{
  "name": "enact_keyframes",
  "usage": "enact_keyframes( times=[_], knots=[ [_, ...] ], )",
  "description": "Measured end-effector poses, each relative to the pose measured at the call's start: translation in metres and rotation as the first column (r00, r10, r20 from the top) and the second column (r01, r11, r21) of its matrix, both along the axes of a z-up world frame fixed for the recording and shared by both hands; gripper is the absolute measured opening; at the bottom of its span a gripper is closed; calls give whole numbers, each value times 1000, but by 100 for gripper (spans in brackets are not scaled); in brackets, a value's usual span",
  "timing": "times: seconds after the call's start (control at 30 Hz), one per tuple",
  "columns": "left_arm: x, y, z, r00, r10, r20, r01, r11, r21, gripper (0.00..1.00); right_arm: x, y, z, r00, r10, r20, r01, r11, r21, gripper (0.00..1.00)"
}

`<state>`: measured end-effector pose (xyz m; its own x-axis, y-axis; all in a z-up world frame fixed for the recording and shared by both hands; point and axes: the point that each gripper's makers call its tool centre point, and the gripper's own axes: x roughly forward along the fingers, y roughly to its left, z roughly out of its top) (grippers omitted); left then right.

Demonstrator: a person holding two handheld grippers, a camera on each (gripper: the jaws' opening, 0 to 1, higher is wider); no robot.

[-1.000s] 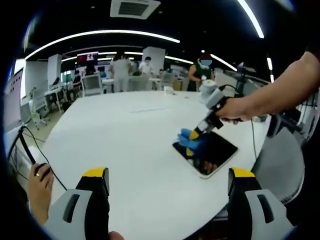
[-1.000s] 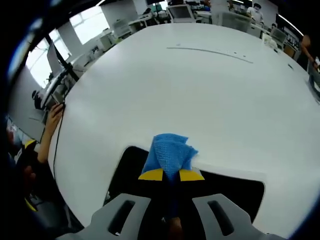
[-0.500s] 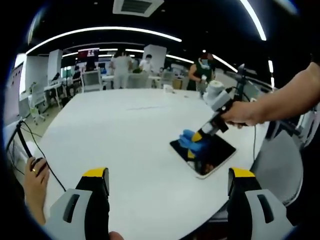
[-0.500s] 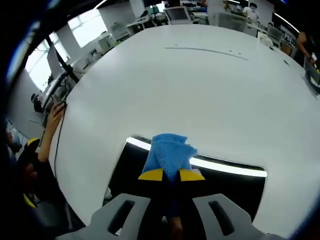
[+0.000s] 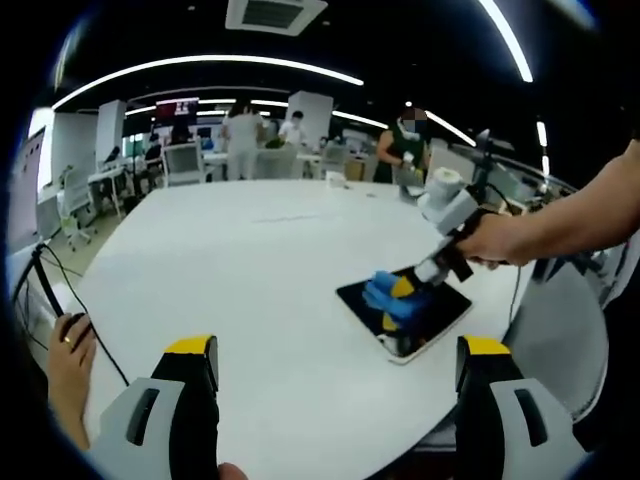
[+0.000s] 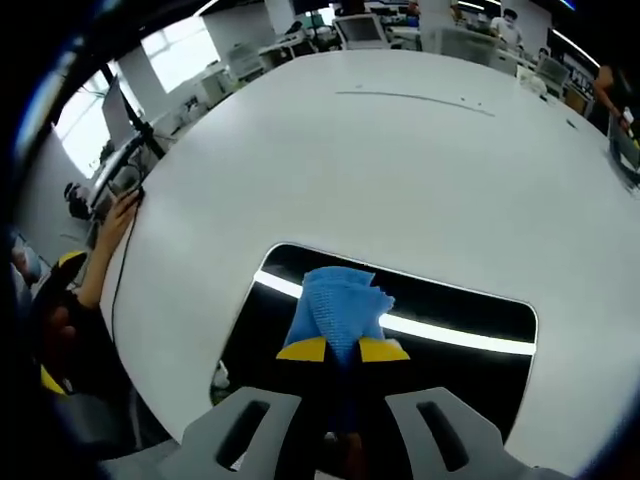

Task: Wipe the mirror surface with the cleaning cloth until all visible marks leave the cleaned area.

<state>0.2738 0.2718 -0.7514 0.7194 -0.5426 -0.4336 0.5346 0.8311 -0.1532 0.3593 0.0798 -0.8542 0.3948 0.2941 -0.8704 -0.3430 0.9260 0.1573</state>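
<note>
Cloth position: blue cleaning cloth [image 6: 340, 310] sticks out straight ahead of the right gripper [image 6: 342, 350], pinched between its yellow-tipped jaws and pressed onto the mirror [image 6: 450, 305].
Mirror position: dark rectangular glass lies flat on the white table [image 6: 400, 160], directly under and just beyond the right jaws; its long axis runs crosswise to them, with unwiped glass to either side of the cloth.
Nearer hand: right, already touching the glass; the left gripper [image 5: 335, 375] hangs well back from the mirror [image 5: 430, 315], which sits ahead and to the right of its jaws.
Left jaws: spread wide apart, nothing between them.
Likely next stroke: judged sideways along the mirror's length, since that is where most bare glass remains.
Right gripper view adds: a bright ceiling-light reflection banding the glass beside the cloth; marks too small to tell.
Left gripper view adds: the whole mirror outline, the hand [image 5: 500, 240] holding the right gripper, and people standing beyond the table.
</note>
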Motion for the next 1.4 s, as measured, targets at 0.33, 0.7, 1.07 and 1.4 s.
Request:
enact_keyframes(
  times=[0.33,0.7,1.07,1.4],
  knots=[
    [-3,-7,-1,1000,-16,-2,16,1000,11,99,-19,2,0,996,81,32,-79,995,-57,4],
    [-4,-10,-2,1000,-20,-2,20,1000,22,99,-40,3,0,997,66,41,-65,998,-25,4],
    [-7,-17,-1,999,-34,1,34,999,20,99,-58,3,0,996,60,70,-59,998,-19,4],
    [-11,-16,-3,999,-38,-4,39,999,19,99,-70,7,0,996,64,57,-64,998,-10,4]
  ],
)
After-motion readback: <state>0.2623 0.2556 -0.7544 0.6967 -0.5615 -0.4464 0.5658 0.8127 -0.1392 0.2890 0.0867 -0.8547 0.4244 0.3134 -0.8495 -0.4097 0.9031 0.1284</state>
